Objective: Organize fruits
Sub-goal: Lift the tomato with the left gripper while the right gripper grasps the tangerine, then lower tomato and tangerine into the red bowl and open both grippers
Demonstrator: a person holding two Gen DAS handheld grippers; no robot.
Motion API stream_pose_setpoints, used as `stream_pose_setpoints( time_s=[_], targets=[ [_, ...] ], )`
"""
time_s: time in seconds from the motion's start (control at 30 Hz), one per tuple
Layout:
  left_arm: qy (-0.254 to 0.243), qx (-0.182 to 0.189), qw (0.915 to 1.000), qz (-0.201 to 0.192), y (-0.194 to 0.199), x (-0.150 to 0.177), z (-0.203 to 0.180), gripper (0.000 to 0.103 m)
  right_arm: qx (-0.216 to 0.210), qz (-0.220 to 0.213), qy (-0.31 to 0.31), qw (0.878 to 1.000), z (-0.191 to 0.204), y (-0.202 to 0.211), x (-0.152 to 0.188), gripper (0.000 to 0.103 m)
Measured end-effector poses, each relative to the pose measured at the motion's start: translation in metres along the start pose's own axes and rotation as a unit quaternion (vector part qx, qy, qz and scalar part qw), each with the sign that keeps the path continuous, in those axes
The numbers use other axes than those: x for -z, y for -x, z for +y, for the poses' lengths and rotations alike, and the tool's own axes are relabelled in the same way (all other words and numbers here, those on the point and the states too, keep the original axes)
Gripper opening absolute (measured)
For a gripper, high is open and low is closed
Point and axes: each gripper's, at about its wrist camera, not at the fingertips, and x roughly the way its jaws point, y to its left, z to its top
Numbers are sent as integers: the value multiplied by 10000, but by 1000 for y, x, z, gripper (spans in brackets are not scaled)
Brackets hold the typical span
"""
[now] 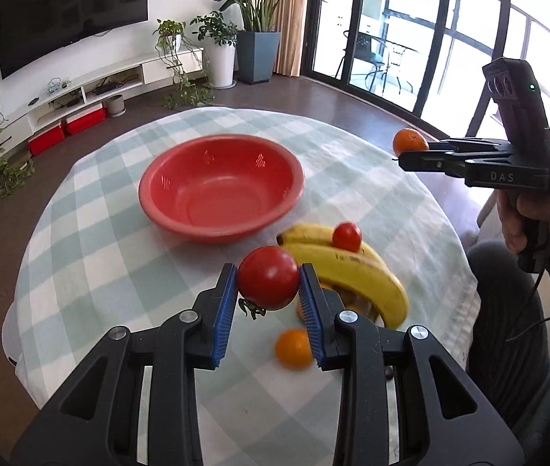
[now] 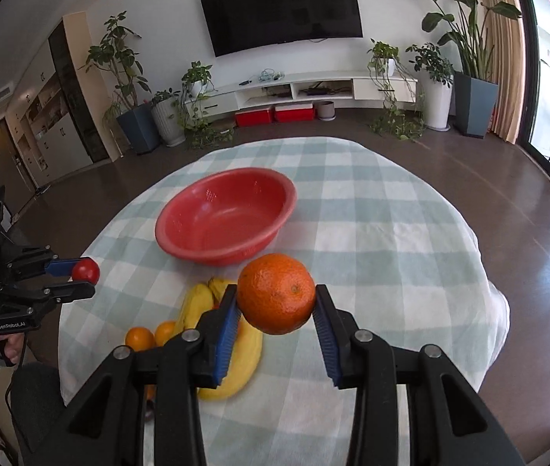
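While both tools hang above the checked tablecloth (image 2: 391,233), the left gripper (image 1: 268,283) pinches a tomato (image 1: 268,277) across its middle and the right gripper (image 2: 276,303) clamps an orange (image 2: 276,294) the same way — each short of the red bowl (image 2: 181,240). I judge the tomato soft and thin-skinned, wanting a light squeeze; the orange is firmer — its pebbled rind should grip well.
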Motion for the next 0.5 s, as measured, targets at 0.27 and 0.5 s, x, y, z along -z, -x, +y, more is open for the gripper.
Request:
stream_pose_setpoints(
  time_s=[0.27,0.5],
  targets=[
    [303,-441,9983,236,-66,-73,33,30,-145,409,484,9979,21,-76,-54,40],
    [357,-792,9942,642,-123,-89,49,30,-68,1014,857,9911,28,-137,-61,40]
  ],
)
